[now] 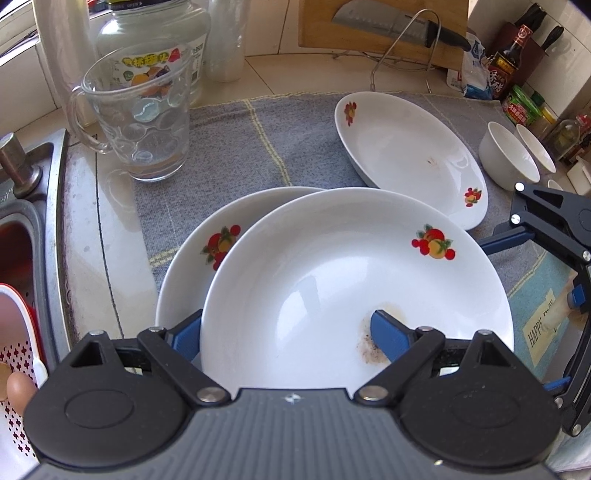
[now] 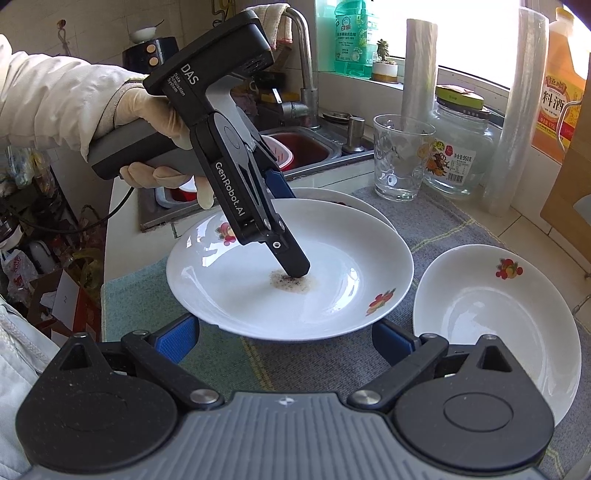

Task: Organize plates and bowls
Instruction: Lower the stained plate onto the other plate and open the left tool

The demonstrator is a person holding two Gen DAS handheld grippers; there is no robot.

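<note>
My left claw (image 1: 288, 334) is clamped on the rim of the top plate (image 1: 354, 288), one finger inside on its brown stain, one underneath. Right claw (image 2: 284, 338) hangs wide open, holding nothing. I count three fruit-print plates and two white bowls (image 1: 508, 157) on the desk's grey cloth (image 1: 236, 147). The tool reads "GenRobot.AI" and "DAS".

lower plate (image 1: 192, 254) mostly hidden, perhaps stacked

Bright window (image 2: 461, 33) daylight, perhaps overexposed; fisheye-bent edges, glossy glare.
</note>
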